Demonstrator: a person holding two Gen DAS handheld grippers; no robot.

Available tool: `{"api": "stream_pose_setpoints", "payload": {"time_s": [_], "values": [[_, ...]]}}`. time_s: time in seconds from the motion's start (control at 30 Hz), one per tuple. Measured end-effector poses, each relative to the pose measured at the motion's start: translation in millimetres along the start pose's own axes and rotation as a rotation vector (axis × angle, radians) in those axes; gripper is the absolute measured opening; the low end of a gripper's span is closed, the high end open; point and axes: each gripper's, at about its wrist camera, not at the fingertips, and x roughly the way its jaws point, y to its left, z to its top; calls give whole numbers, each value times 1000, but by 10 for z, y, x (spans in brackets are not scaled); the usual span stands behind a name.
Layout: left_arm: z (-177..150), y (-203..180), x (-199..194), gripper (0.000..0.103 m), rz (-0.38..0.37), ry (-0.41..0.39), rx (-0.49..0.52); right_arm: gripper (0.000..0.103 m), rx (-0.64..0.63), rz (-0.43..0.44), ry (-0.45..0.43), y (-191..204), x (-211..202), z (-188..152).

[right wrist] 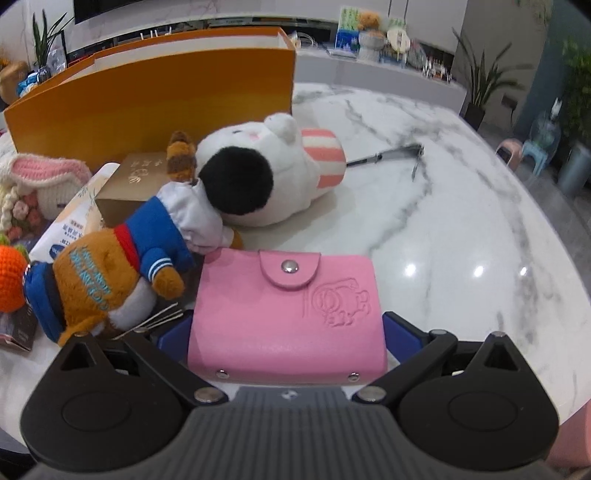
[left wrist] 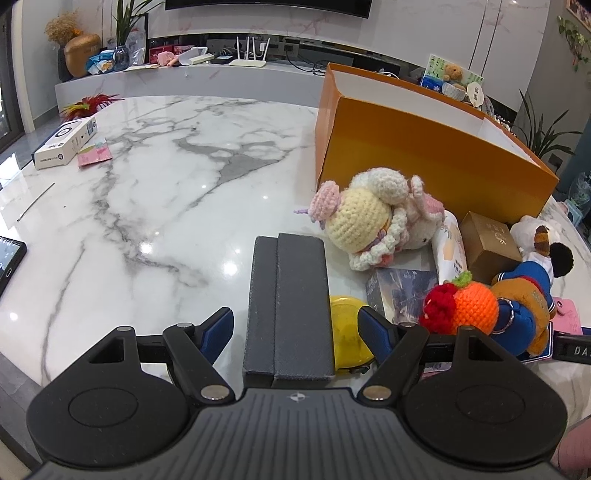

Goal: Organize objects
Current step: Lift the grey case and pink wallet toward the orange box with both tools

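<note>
Beyond the marble bench [left wrist: 155, 192] we see a white router [left wrist: 248, 55] on the long shelf [left wrist: 207, 79], a gold vase [left wrist: 81, 53] with dried flowers, a dark screen [left wrist: 266, 5] on the wall, and potted plants [right wrist: 484, 79] by the floor stools [right wrist: 522, 153].

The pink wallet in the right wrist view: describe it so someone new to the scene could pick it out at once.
Start at the tall orange box on the marble table and come toward the camera, past the pile of plush toys. The pink wallet lies flat between the right claw fingers. It alone is smooth pink leather, with a snap-button flap and an embossed cartoon figure.
</note>
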Motion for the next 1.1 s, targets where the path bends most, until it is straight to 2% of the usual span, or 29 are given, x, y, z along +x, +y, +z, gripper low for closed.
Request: {"api": "stream_pose_setpoints", "payload": {"time_s": [0.07, 0.17, 0.33, 0.4, 0.57, 0.73, 1.1], "values": [[-1, 4, 28, 66, -4, 13, -1, 102, -9, -2, 6, 9, -2, 2], [-2, 35, 16, 54, 6, 1, -20, 102, -10, -2, 15, 16, -2, 1], [7, 93, -2, 51, -8, -1, -58, 102, -6, -4, 22, 14, 1, 3], [18, 77, -19, 42, 8, -12, -47, 102, -7, -1, 23, 10, 4, 3], [17, 99, -41, 41, 5, -25, -56, 102, -1, 0, 20, -10, -10, 9], [44, 82, -125, 41, 22, -79, -41, 101, 49, 10, 14, -124, -58, 10], [57, 29, -240, 41, 22, -111, -16, 101, 133, 27, 5, -297, -262, -23]]}}
